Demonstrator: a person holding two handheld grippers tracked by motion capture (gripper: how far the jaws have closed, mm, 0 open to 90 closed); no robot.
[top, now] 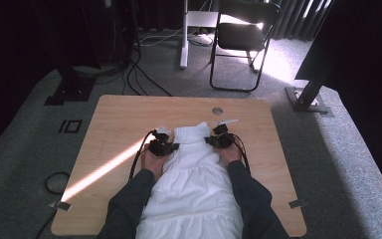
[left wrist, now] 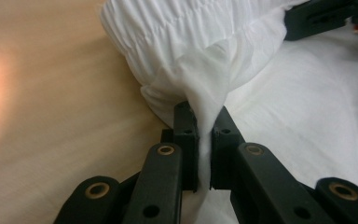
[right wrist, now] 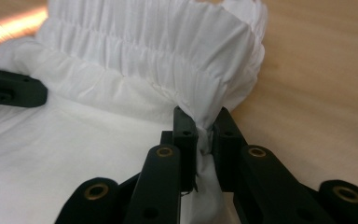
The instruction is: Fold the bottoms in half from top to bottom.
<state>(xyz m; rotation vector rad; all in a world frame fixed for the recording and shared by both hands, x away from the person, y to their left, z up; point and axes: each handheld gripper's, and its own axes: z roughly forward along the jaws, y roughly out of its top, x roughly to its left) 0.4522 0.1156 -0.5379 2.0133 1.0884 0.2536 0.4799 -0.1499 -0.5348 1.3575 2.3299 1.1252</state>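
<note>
A white garment (top: 194,179) with a gathered elastic band (top: 191,133) at its far end lies flat along the middle of the wooden table (top: 119,119). My left gripper (top: 175,146) is shut on a pinched fold of the white garment (left wrist: 242,42) at the left side, just below the band; the cloth (left wrist: 206,93) rises from between the jaws. My right gripper (top: 208,141) is shut on the cloth at the right side, where the band (right wrist: 154,42) ends. The other gripper's black jaw shows across the cloth in each gripper view.
A person's dark sleeves (top: 129,204) come in from the bottom on either side of the garment. A round hole (top: 217,110) sits in the table near its far edge. A folding chair (top: 243,35) and stands are on the carpet beyond.
</note>
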